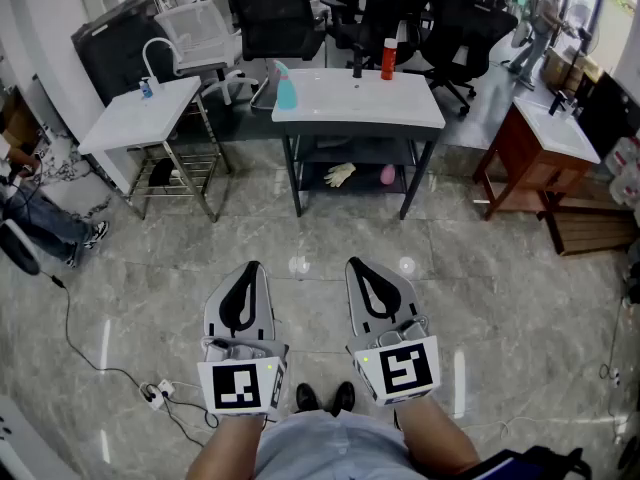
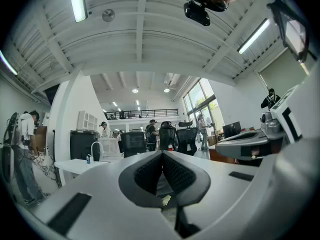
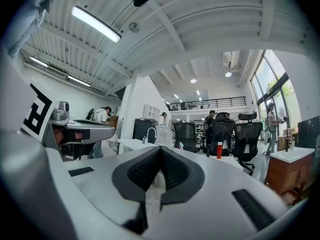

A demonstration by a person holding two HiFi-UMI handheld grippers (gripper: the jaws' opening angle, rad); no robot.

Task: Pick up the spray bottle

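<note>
The spray bottle (image 1: 285, 86), pale teal with a white head, stands at the left end of the white table (image 1: 330, 106) across the floor, far ahead of both grippers. My left gripper (image 1: 250, 266) and right gripper (image 1: 356, 263) are held side by side over the marble floor, pointing at that table. Both are shut, with nothing between the jaws. In the left gripper view the black pads (image 2: 150, 171) of the left gripper (image 2: 162, 155) meet at the tip. The right gripper (image 3: 160, 149) has its jaws together the same way.
A red bottle (image 1: 388, 58) and a small dark object (image 1: 356, 66) also stand on the table; a glove (image 1: 340, 174) lies on its lower shelf. A smaller white table (image 1: 120, 123) stands left, a wooden desk (image 1: 530, 153) right, office chairs (image 1: 275, 13) behind. A cable and power strip (image 1: 155, 395) lie at lower left.
</note>
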